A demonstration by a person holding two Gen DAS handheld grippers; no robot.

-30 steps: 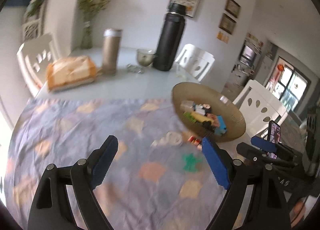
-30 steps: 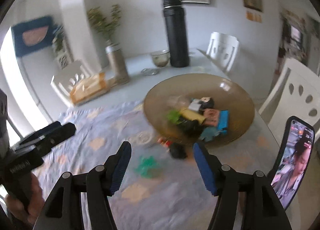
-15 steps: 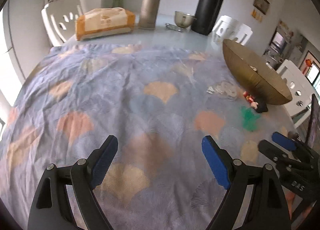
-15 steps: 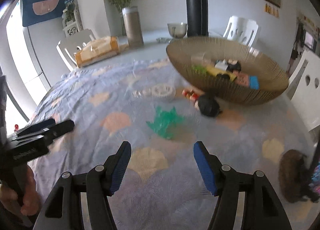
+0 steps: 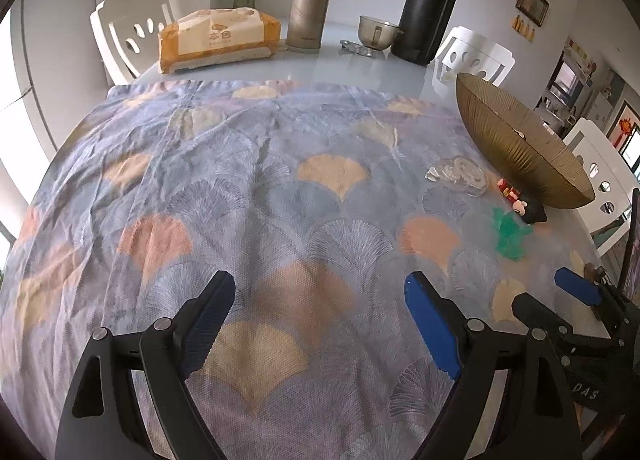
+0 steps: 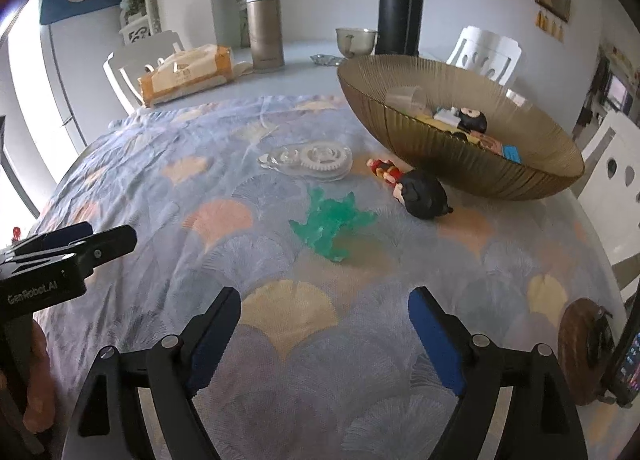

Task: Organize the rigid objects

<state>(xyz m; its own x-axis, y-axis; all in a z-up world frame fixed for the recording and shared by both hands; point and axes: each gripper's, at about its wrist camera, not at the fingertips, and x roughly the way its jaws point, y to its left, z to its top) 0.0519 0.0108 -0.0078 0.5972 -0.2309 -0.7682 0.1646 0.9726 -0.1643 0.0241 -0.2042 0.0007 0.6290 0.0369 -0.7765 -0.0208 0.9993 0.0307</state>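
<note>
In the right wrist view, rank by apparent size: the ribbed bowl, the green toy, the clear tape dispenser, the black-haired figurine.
1. ribbed bowl
2. green toy and clear tape dispenser, too alike to rank
3. black-haired figurine

Both wrist views look steeply down, close over the tablecloth (image 5: 280,188), sharing the bowl (image 6: 460,148).

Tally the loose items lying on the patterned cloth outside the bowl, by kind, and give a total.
Clear plastic tape dispenser: 1
Green translucent toy: 1
Figurine with black hair and red clothes: 1
Total: 3, all on the cloth beside the bowl.
</note>
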